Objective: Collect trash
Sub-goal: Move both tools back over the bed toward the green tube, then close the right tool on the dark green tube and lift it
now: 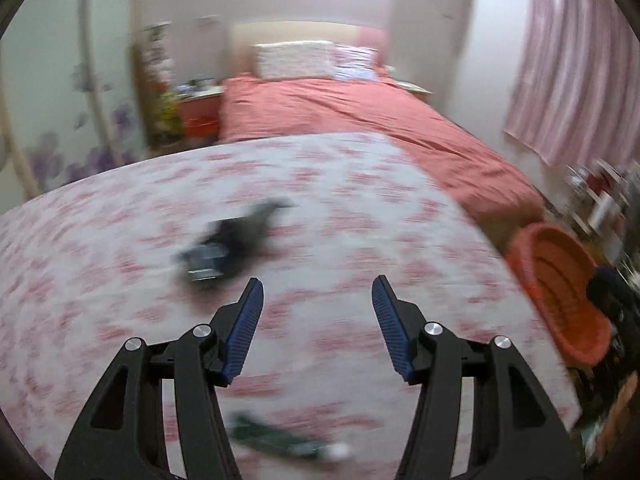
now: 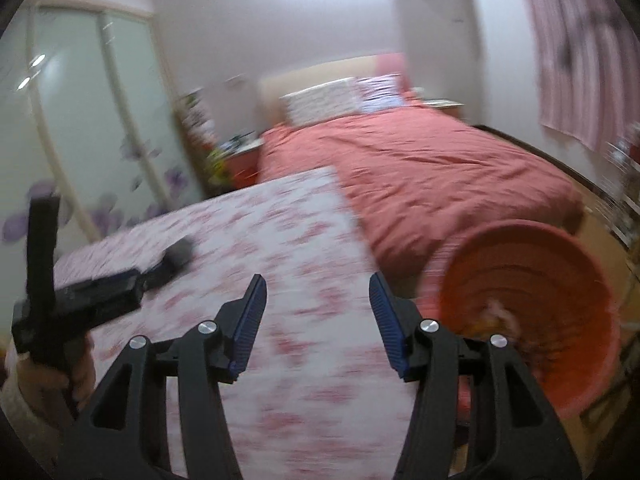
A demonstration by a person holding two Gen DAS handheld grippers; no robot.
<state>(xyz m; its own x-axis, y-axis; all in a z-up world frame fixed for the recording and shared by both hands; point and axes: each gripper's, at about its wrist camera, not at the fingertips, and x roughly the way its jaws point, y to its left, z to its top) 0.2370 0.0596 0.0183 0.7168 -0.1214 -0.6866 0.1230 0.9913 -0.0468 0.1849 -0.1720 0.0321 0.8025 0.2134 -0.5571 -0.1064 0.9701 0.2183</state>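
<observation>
Trash: dark crumpled piece point(image 1: 236, 240) lies on the floral-covered surface point(image 1: 360, 208), ahead and left of the left gripper point(image 1: 318, 300) jaws, well apart from them. Heavy motion blur, can't tell what it is. Green scrap point(image 1: 272, 438) sits on the same surface, below and between the left jaws, close to the camera. Left jaws apart, nothing between the blue pads. Right gripper point(image 2: 318, 298) jaws also apart, empty, over the surface's right edge. Orange basket point(image 2: 560, 264) sits just right of the right jaws, off the surface; something pale and blurred is inside it. Red bed point(image 2: 440, 168) is beyond both. From the right wrist, a hand point(image 2: 78, 372) holds the left gripper's body far left.
</observation>
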